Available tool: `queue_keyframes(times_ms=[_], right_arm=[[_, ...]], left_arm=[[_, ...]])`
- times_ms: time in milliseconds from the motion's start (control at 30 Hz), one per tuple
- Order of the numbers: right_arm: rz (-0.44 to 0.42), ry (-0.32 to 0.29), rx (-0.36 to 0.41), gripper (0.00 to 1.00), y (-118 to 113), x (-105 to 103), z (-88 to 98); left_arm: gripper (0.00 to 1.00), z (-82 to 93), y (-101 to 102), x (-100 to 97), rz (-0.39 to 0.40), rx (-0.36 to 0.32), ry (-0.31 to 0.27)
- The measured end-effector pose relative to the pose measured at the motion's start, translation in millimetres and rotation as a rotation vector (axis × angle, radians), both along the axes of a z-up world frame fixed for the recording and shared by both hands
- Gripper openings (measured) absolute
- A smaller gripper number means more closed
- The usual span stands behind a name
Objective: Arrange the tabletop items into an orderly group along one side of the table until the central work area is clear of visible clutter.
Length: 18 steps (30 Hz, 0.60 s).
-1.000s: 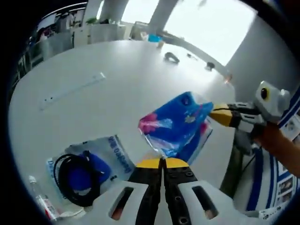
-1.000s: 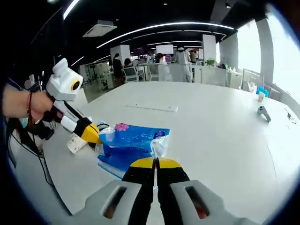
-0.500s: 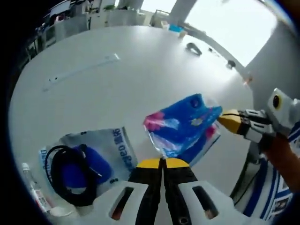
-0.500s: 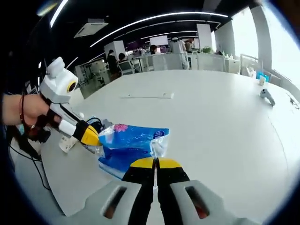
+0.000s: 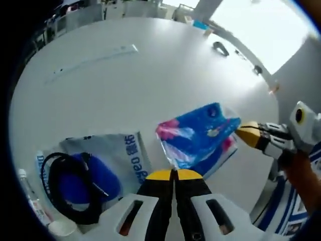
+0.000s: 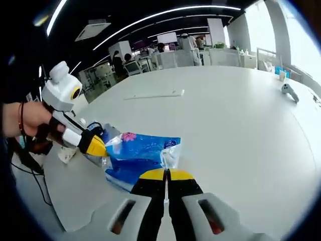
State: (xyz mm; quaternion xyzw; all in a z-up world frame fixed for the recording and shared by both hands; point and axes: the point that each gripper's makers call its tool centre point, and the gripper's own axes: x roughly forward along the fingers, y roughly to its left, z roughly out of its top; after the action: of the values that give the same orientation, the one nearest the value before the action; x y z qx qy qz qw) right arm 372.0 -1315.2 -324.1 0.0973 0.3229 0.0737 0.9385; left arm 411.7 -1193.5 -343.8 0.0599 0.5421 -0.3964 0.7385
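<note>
Both grippers (image 5: 174,174) (image 6: 167,174) grip the blue pack (image 5: 198,135) (jaws clenched at opposite ends); next, carry it beside the bag (image 5: 113,160).

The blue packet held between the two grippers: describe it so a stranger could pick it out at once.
On the big white table, look to the near edge, where both grippers meet. The blue packet is there, the left gripper pinching one end and the right gripper the other. Unlike the grey bag with the black cable beside it, it is bright blue plastic with pink flower prints.
</note>
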Motion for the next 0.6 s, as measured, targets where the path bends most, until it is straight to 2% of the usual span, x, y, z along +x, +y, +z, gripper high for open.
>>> queue_keyframes(times_ms=[600], right_arm=[[-0.007,0.046,0.015,0.00,0.8,0.3,-19.4]], left_arm=[[0.00,-12.2,2.1,2.5,0.033,0.012,0.029]])
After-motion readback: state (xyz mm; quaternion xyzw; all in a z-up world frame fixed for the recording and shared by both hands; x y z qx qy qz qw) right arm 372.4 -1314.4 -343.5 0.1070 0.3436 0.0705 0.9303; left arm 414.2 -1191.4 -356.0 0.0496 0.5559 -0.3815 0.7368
